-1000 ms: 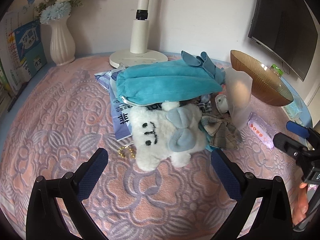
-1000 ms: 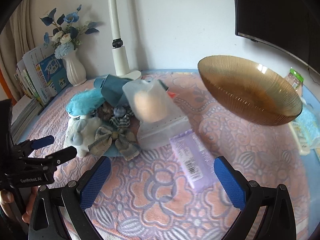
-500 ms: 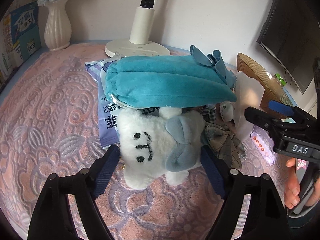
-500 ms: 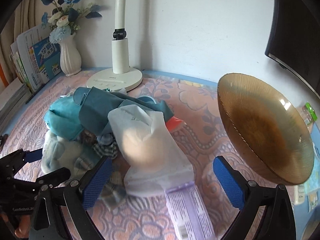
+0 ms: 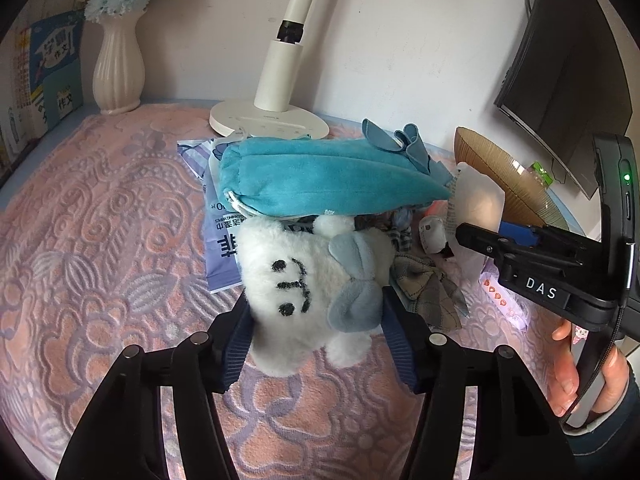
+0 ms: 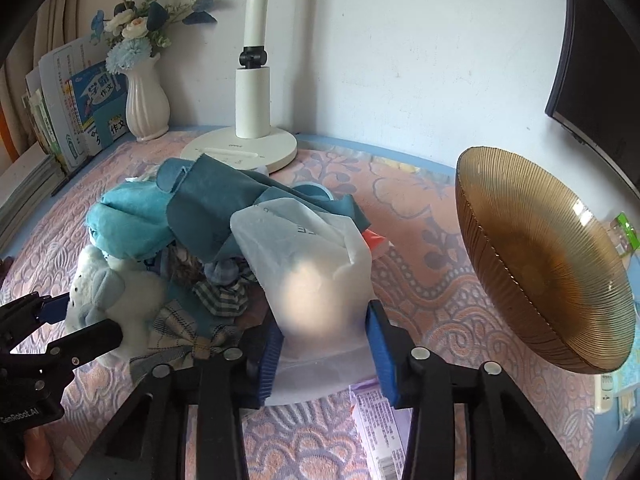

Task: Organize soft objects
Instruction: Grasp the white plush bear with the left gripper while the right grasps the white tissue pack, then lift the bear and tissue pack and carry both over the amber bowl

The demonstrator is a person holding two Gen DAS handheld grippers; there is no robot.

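Note:
A white plush toy [image 5: 304,280] with a grey-blue bow lies at the front of a pile of soft things on the pink patterned cloth. My left gripper [image 5: 316,332] is shut on it, one pad pressed against each side. A teal plush pouch [image 5: 328,178] lies behind it. My right gripper [image 6: 324,344] is shut on a frosted plastic bag [image 6: 312,276] with something peach-coloured inside. The plush also shows in the right wrist view [image 6: 116,292]. A plaid bow [image 5: 428,292] lies between plush and bag.
An amber ribbed glass bowl [image 6: 548,260] stands tilted at the right. A white lamp base [image 6: 244,152], a white vase [image 6: 146,104] and books stand at the back. A purple wipes pack [image 6: 380,432] lies under the bag. A dark monitor [image 5: 560,64] hangs at the right.
Both grippers moved forward to the pile and closed: the left onto the white plush, the right onto the frosted bag. One second ago both were open and short of the pile.

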